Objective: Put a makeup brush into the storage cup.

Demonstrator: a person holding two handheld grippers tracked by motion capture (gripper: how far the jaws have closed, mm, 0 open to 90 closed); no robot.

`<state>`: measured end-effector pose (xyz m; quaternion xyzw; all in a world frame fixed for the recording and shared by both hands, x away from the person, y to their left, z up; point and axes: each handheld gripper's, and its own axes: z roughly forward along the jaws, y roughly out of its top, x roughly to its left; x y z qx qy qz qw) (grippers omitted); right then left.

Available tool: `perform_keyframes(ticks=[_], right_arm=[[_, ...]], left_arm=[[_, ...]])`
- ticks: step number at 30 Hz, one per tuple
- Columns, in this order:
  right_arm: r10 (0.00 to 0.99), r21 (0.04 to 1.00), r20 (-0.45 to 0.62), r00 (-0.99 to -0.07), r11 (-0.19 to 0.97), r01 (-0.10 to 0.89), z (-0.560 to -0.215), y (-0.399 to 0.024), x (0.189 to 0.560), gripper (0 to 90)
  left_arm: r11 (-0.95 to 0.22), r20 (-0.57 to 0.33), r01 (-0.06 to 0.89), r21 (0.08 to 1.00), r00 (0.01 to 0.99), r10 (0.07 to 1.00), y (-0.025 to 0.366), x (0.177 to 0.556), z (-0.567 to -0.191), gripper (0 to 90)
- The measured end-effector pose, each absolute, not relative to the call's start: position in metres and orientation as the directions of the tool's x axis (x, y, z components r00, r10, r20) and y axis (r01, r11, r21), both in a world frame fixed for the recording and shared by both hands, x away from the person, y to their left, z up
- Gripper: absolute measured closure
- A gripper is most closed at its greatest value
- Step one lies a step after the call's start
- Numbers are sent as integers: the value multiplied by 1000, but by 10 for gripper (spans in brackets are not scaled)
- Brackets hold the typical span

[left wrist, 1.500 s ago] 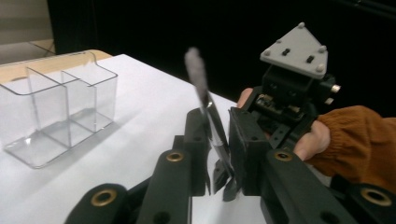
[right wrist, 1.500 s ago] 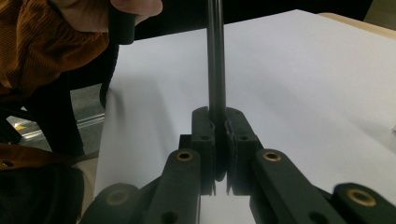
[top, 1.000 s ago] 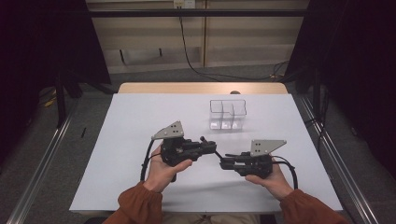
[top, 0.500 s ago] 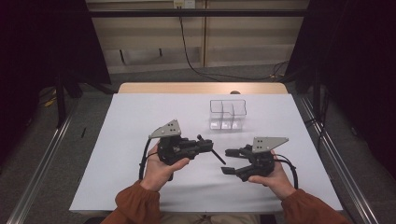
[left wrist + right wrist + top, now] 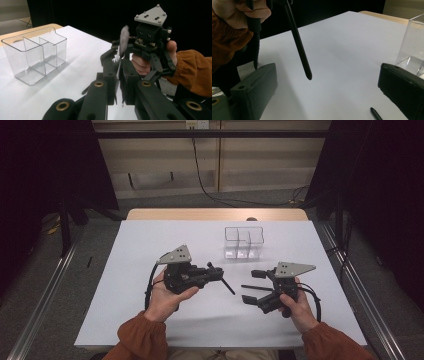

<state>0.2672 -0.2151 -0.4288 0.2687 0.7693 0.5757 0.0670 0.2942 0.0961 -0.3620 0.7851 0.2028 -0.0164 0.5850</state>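
I have a claw in each hand, both low over the white table (image 5: 150, 240), near its front edge. My left claw (image 5: 216, 274) sits left of the middle and is clamped shut on a slim black brush (image 5: 227, 286). The brush runs crosswise through the jaws. Its dark handle slants down and to the right, towards my other hand, and its end hangs just clear of the table top. In the left gripper view a grey fluffy tip, blurred, sticks up above my closed jaws. My right claw (image 5: 252, 286) is right of the middle and points left, towards the left one, with a short gap between the two. Its jaws have just been opening and now stand wide apart. A second thin black stick (image 5: 265, 288) shows between them, and neither pad presses on it. The right gripper view catches only that stick's pointed end at the bottom, between my two jaws, and I cannot tell whether it lies flat on the table. The clear plastic box (image 5: 243, 242) is divided into compartments and stands upright, beyond both claws. It is right of the table's middle, nearer the far edge than the front one, and neither claw touches it.
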Motion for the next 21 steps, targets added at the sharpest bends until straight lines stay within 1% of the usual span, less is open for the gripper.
perform_keyframes(ticks=[8,14,15,17,19,21], right_arm=[[496,921,192,-847,207,330,-428,-216,265,21],[492,917,187,-850,222,330,-427,-215,264,22],[493,917,184,-851,225,329,-427,-215,265,22],[493,915,181,-851,232,330,-427,-215,265,23],[496,915,180,-850,233,330,-426,-215,265,23],[495,916,175,-851,235,325,-425,-215,264,23]], left_arm=[[-267,-260,351,898,910,322,106,299,-354,841],[-310,-265,370,876,906,331,102,305,-353,840],[-310,-277,380,871,903,330,100,307,-351,840],[-324,-265,370,871,908,324,96,309,-347,840],[-327,-274,374,868,910,313,92,310,-343,840],[-357,-252,359,862,916,313,88,309,-341,841]])
